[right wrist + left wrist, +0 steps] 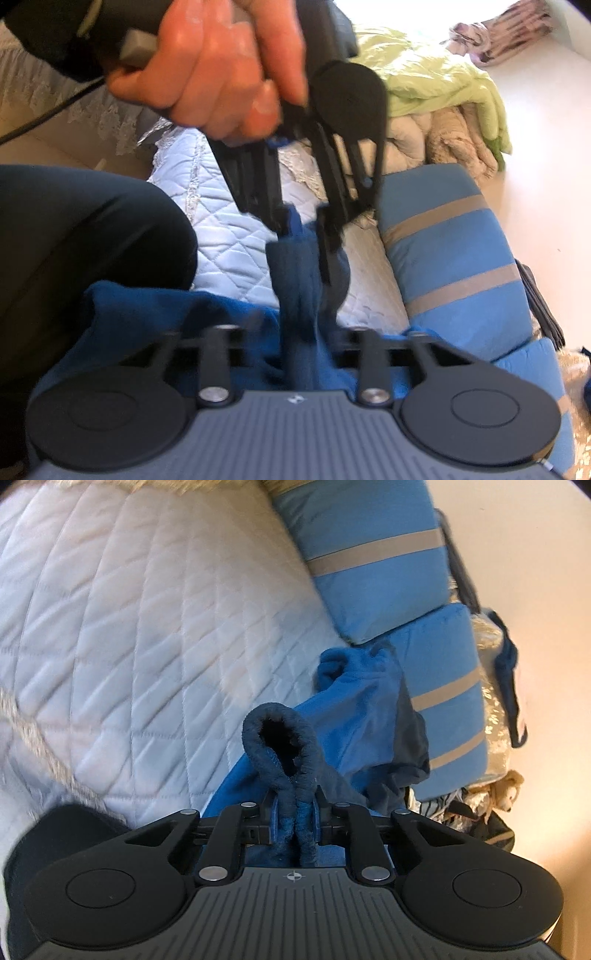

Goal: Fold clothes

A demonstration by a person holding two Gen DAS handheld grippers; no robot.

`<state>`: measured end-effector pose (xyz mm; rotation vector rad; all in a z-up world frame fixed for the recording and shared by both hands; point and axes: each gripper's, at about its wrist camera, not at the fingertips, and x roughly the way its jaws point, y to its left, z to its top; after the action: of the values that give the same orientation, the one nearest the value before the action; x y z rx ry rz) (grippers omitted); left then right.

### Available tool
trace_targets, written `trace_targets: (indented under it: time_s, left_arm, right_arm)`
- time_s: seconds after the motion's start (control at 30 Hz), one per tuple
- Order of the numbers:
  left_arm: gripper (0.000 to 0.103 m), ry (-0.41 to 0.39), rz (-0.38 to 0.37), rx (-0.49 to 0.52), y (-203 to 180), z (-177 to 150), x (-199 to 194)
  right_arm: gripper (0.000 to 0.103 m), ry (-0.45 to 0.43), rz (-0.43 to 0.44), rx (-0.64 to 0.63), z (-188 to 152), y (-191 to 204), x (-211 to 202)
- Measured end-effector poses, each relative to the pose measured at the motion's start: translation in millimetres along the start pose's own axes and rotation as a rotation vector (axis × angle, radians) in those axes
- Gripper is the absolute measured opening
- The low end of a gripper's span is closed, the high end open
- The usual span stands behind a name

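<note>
My left gripper (295, 805) is matte black with silver screws, round side discs, a ribbed grey plate; my sleeve (55, 33) is black

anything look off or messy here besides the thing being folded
Nothing looks damaged or spilled. The dark blue fleece garment is bunched, pinched by the left gripper. A lime green quilt lies crumpled on beige blankets beyond the blue striped cushion.

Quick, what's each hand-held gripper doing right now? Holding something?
Left hand-held gripper: closed on a fold of the blue fleece garment.
Right hand-held gripper: open, with the same fleece lying between its fingers, not pinched.
</note>
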<state>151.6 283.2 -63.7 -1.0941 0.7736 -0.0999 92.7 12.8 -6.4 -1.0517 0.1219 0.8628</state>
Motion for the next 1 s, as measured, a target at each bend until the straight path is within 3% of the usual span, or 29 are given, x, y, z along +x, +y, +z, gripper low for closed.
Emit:
trace_targets:
  time_s: [0.1,0.27,0.43,0.5,0.63,0.73,0.87,0.93,1.0]
  left_arm:
    - [0.016,-0.014,-0.018,0.034,-8,5,-10]
    - [0.015,-0.013,-0.020,0.084,-28,4,-15]
    - [0.015,-0.018,-0.009,0.179,-50,0,-17]
    - [0.015,-0.017,-0.010,0.201,-58,-1,-19]
    - [0.015,-0.021,-0.009,0.235,-71,-3,-25]
    - [0.015,-0.028,-0.010,0.245,-80,-3,-25]
    - [0.015,-0.041,-0.017,0.253,-92,-3,-26]
    - [0.015,-0.045,-0.021,0.262,-100,-3,-25]
    - [0.015,-0.048,-0.020,0.272,-107,-2,-25]
  right_arm:
    - [0.080,0.025,0.004,0.047,-14,-15,-18]
    - [0.091,0.159,-0.050,0.155,-65,-51,-48]
    - [0.094,0.345,-0.184,0.246,-142,-101,-68]
    - [0.100,0.413,-0.257,0.271,-175,-121,-74]
    - [0.101,0.548,-0.376,0.323,-241,-153,-72]
    - [0.100,0.595,-0.441,0.338,-277,-166,-62]
    - [0.098,0.594,-0.465,0.370,-296,-173,-42]
    - [0.093,0.579,-0.469,0.391,-303,-178,-30]
    - [0.082,0.556,-0.471,0.442,-309,-187,-24]
